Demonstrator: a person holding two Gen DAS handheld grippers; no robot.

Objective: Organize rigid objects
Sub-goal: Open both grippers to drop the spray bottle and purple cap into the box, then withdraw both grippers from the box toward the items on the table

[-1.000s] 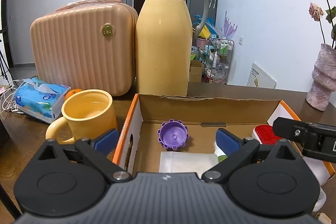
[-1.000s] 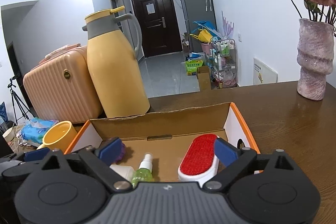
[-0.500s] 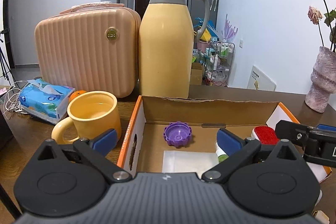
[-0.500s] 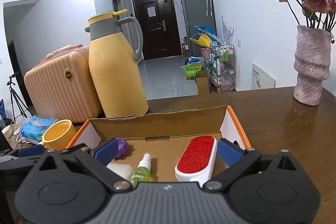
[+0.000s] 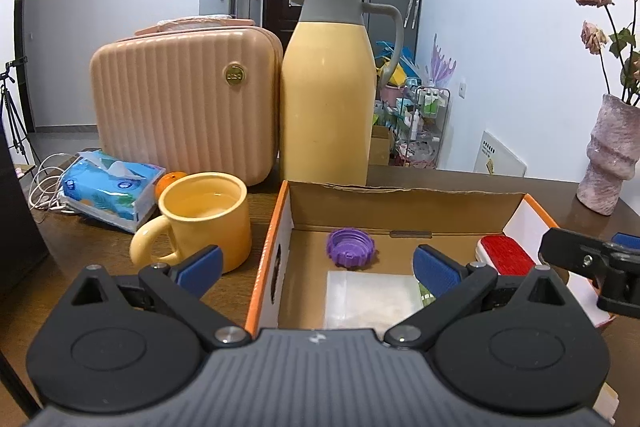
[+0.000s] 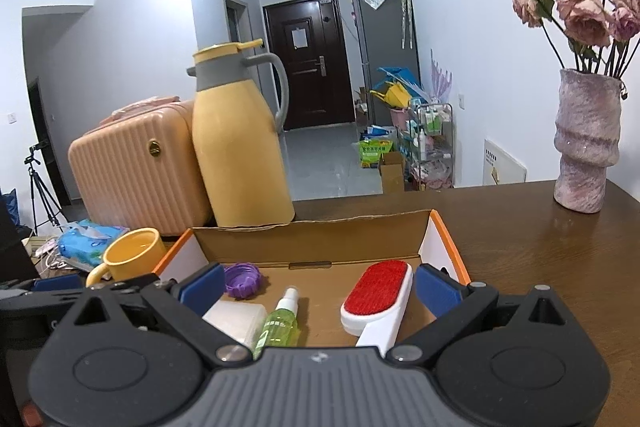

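- Two hand-held grippers hang over the near side of a dark wooden table (image 6: pixel 560 247), both aimed at an open cardboard box (image 5: pixel 400 201) with orange-edged side walls.
- The left gripper (image 5: pixel 316 263) has its blue pads wide apart with nothing clamped; one pad sits in front of the yellow mug (image 5: pixel 204 215), the other over the box floor, so the box's left wall lies between them.
- The right gripper (image 6: pixel 318 287) is likewise spread wide and grips nothing; its pads stand either side of the things in the box without touching them.
- Inside the box, a purple ridged cap (image 6: pixel 242 279) lies near the back left corner.
- A flat translucent white container (image 5: pixel 372 297) lies toward the near edge of the box floor, left of a green spray bottle (image 6: pixel 280 325) lying with its nozzle toward the back wall.
- A white brush with a red pad (image 6: pixel 378 297) lies along the right wall, handle toward the near edge.
- On the table just left of the box stands the mug, with a blue tissue pack (image 5: pixel 112 189) and an orange (image 5: pixel 170 181) behind it.
- Behind the box's back left corner stand a yellow thermos jug (image 5: pixel 328 99) and, just beside it, a pink ribbed case (image 5: pixel 184 103).
- Near the table's far right edge stands a pink vase (image 6: pixel 586 143) holding dried roses.
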